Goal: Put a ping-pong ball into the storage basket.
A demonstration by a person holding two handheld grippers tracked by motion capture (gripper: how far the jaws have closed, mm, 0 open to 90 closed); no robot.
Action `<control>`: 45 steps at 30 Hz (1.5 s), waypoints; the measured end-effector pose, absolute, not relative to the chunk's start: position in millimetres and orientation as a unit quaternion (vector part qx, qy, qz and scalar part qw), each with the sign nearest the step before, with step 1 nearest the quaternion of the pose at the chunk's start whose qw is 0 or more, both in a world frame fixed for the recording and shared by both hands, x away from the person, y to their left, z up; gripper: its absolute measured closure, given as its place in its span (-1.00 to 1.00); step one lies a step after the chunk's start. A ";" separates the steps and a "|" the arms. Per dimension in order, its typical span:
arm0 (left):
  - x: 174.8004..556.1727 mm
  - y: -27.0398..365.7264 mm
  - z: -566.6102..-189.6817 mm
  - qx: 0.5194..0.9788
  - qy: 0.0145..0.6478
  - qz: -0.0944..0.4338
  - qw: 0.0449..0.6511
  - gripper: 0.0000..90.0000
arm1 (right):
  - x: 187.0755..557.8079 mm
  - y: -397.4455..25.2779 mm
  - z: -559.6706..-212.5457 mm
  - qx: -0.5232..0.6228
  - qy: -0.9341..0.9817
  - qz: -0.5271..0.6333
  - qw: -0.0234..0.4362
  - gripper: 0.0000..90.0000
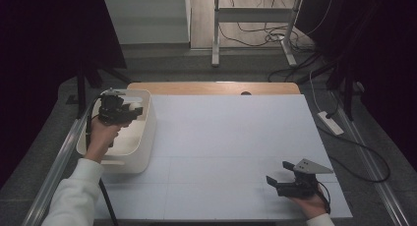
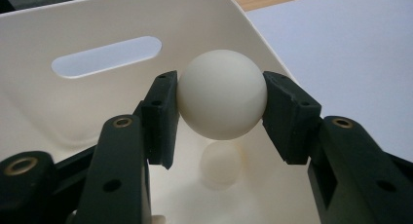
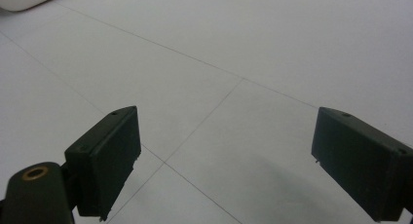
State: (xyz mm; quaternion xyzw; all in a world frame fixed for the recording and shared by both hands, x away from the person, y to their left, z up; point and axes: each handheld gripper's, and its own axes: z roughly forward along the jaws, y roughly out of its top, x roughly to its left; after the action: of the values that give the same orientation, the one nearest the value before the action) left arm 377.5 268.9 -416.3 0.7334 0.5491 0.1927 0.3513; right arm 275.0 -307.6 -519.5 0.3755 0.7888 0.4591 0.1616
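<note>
Left gripper [image 2: 221, 117]: fingers [image 2: 160, 114] clamped on a white ball [image 2: 222, 93], one pad on each side of it, ball held between the tips and lifted clear of the floor of the white bin [image 2: 73, 29]. Below the ball, inside the bin, a second pale ball [image 2: 221, 163], soft and out of focus. Behind the ball, the bin's inner wall with an oval handle slot [image 2: 107, 57]. Beyond the bin's rim, at upper right of the left gripper view, the white table [image 2: 350, 53] surface.

In the high view, left gripper [image 1: 132, 111] poised over the bin [image 1: 147, 132], which sits at the table's [image 1: 231, 137] left edge; left hand [image 1: 101, 132] wrapped round the gripper body, white sleeve [image 1: 76, 196] leading back to the bottom of the view.

Right gripper [image 3: 224, 156]: fingers [image 3: 104, 158] spread wide apart, gripping nothing, bare white table [image 3: 243, 48] with thin seam lines between them. In the high view, right gripper [image 1: 278, 176] low over the table near its front right corner, well apart from the bin, grey three-cornered plate [image 1: 312, 166] on top, right hand [image 1: 310, 204] beneath it.
</note>
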 end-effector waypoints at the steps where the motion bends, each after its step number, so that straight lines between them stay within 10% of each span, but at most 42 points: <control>1: 377.3 268.9 -416.0 0.733 0.549 0.193 0.353 0.12 | 275.0 -307.6 -519.6 0.376 0.789 0.459 0.162 -0.76; 9: 376.1 269.9 -415.1 0.729 0.550 0.196 0.356 0.07 | 275.1 -307.4 -519.8 0.375 0.790 0.458 0.161 -0.76; 17: 370.9 268.0 -409.0 0.722 0.544 0.204 0.377 -0.50 | 275.2 -306.9 -520.1 0.374 0.791 0.457 0.162 -0.76; 45: 345.5 250.9 -392.8 0.730 0.479 0.193 0.448 -0.57 | 275.7 -307.3 -518.3 0.371 0.786 0.466 0.165 -0.76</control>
State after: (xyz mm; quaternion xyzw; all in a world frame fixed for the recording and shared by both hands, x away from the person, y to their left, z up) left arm 345.5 250.9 -392.8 0.7299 0.4790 0.1932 0.4478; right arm 275.7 -307.3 -518.3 0.3711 0.7858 0.4665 0.1647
